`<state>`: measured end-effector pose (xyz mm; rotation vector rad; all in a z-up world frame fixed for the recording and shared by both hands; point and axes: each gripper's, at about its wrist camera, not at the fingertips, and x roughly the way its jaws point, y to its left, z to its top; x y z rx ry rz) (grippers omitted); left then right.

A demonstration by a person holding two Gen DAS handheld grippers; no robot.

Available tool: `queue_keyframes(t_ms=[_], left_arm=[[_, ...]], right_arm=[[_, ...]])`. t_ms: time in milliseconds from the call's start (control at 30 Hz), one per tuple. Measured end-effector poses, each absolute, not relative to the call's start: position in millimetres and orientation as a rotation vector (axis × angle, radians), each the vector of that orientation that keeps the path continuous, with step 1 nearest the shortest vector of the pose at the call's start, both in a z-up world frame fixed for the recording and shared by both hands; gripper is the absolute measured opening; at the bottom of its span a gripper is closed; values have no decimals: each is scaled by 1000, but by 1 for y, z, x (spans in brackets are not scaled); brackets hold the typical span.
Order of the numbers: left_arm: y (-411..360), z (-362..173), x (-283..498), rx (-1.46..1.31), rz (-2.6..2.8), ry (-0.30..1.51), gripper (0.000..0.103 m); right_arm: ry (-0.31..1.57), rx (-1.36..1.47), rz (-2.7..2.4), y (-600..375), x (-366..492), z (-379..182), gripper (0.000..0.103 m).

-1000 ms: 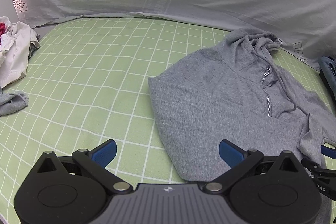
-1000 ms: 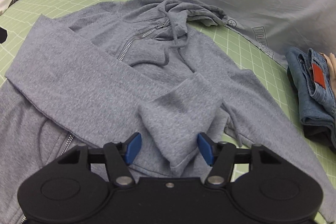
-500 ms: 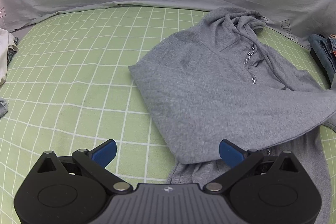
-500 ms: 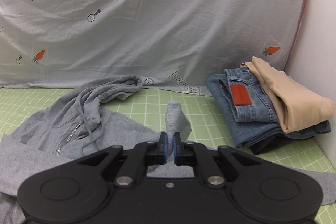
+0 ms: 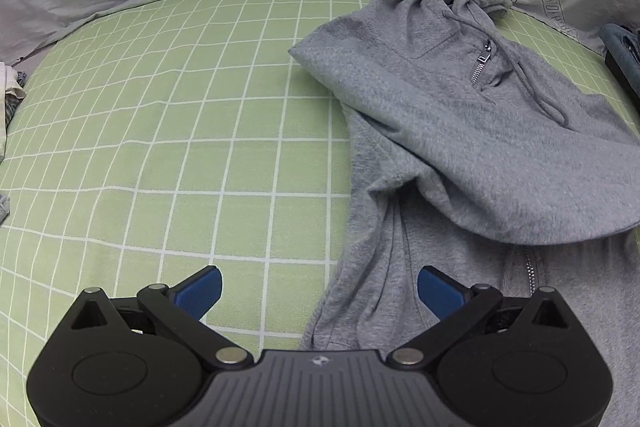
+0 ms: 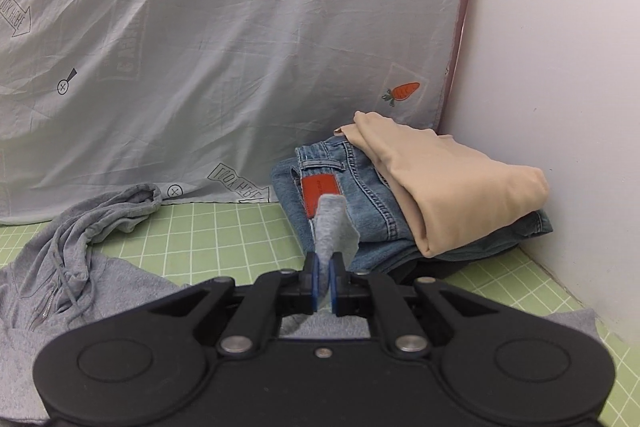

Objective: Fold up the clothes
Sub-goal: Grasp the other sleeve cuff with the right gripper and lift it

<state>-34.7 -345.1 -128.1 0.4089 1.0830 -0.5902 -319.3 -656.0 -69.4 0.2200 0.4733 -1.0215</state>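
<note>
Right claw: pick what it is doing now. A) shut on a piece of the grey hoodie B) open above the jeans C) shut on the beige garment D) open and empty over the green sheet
A: the right claw has its blue pads pressed together with a strip of the grey hoodie sticking up between them, in front of the folded jeans.

Before my left gripper (image 5: pixel 319 291): hoodie (image 5: pixel 472 131) on the checked sheet (image 5: pixel 180 147), right half (hood rearmost). Folded jeans (image 6: pixel 360 203) right of it; a folded garment (image 6: pixel 448 183) stacked on them.
</note>
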Motion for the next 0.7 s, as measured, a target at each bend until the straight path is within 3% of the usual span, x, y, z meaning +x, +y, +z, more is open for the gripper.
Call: queue_keyframes(t_ms=[533,700], left_arm=[[-344,-117,16,310,-404,967,103],[-320,-129,15,302,-319,1047,103]], right_arm=[[335,241,-1079,-672,-328,-48,6],[514,256,-1117,-664,-328,-91,6]])
